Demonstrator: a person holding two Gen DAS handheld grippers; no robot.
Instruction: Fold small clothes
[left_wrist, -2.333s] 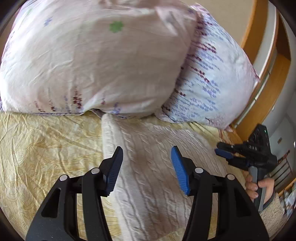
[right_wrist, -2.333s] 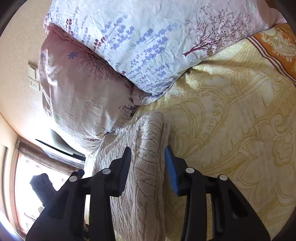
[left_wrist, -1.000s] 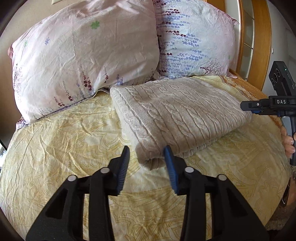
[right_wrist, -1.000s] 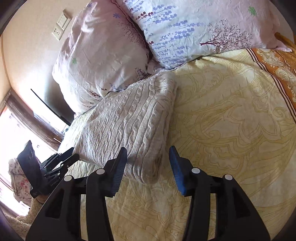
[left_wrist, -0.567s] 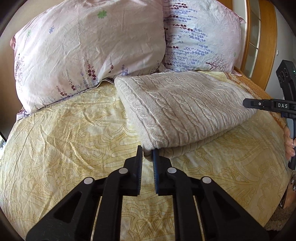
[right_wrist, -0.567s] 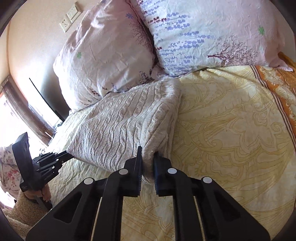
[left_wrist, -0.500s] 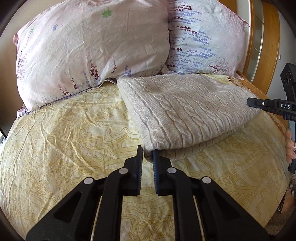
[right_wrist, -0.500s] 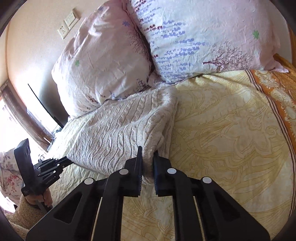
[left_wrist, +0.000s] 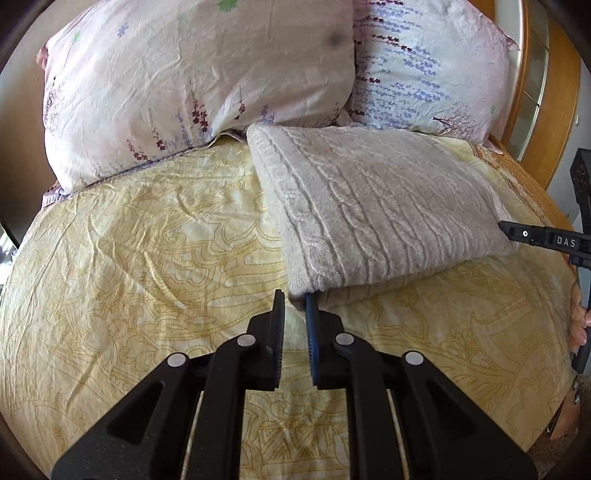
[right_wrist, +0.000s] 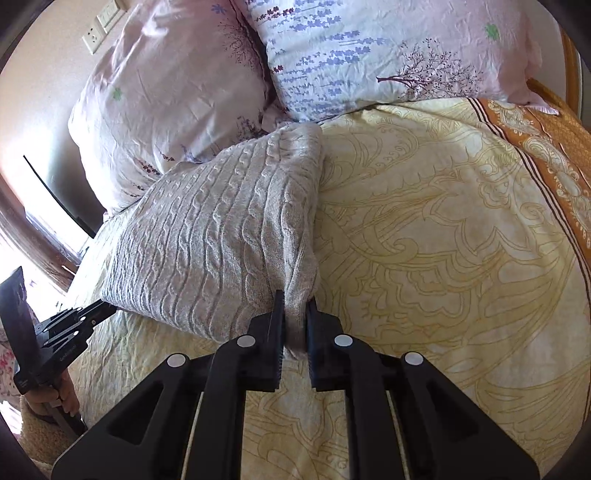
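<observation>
- Where the yellow patterned bedspread (left_wrist: 129, 258) fills the left of the left wrist view: pink flowered pillow (left_wrist: 184, 74) at far left against the head of the bed, white pillow with lavender print (left_wrist: 424, 66) to its right.
- Folded cable-knit sweater (left_wrist: 369, 206) lying flat on the bedspread, far edge touching both pillows.
- Left gripper (left_wrist: 294, 306) at the sweater's near left corner; jaws nearly together, corner fabric just between the tips; firmness of the pinch hard to judge from that view.
- Same gripper seen from the right wrist view (right_wrist: 94, 314), tips at the sweater's corner, jaws drawn close.
- Right gripper (right_wrist: 295, 314) clenched on the sweater's (right_wrist: 221, 229) near right corner, fabric bunched between the pads.
- Also visible from the left wrist view (left_wrist: 517, 232), tips touching the sweater's right corner.
- Orange border (right_wrist: 554, 155) of the bedspread at far right.
</observation>
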